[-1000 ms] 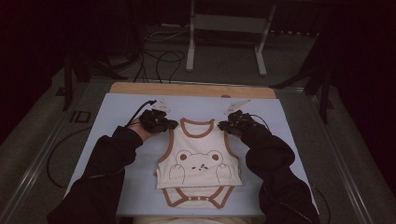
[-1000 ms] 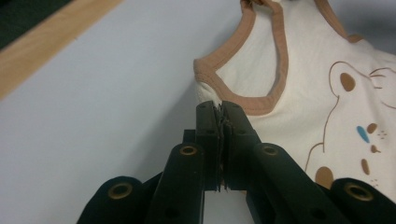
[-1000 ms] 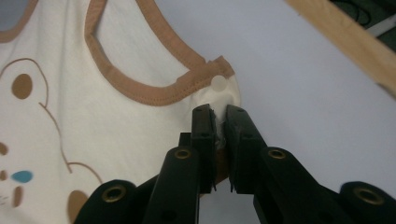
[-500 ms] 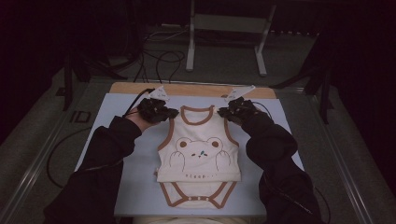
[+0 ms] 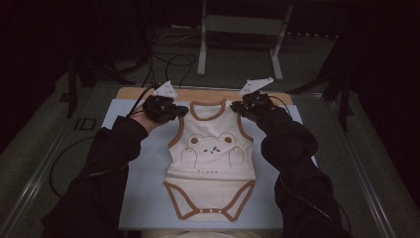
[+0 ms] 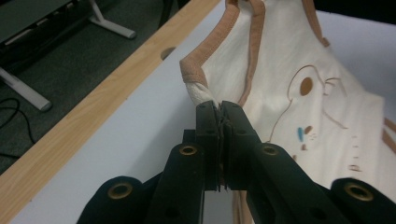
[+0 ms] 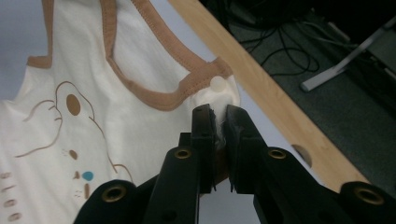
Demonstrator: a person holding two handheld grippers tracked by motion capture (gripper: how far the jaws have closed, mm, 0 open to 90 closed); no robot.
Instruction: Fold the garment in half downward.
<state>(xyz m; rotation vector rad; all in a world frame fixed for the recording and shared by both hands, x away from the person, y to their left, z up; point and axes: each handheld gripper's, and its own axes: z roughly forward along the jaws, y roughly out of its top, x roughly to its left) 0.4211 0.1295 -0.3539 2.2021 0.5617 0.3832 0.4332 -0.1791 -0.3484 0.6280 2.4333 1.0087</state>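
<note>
A cream baby bodysuit (image 5: 212, 158) with brown trim and a bear print hangs stretched between both grippers, its snap end trailing on the pale blue mat (image 5: 143, 188). My left gripper (image 5: 182, 112) is shut on the left shoulder strap (image 6: 201, 88); in the left gripper view (image 6: 219, 108) the jaws pinch the folded strap end. My right gripper (image 5: 236, 106) is shut on the right shoulder strap (image 7: 215, 88), whose white snap shows just above the jaw tips (image 7: 216, 112). The bodysuit (image 6: 299, 84) (image 7: 107, 88) fans out beyond each grip.
The mat lies on a wooden table whose far edge (image 5: 208, 94) runs just behind the grippers. Beyond it stand a metal stand's legs (image 5: 237, 49) and loose cables (image 5: 168, 59) on the floor. The person's dark sleeves (image 5: 292, 148) flank the bodysuit.
Both grippers have risen and moved toward the table's far edge, lifting the bodysuit's shoulders and drawing the garment up off the mat. The grips on the straps are unchanged.
</note>
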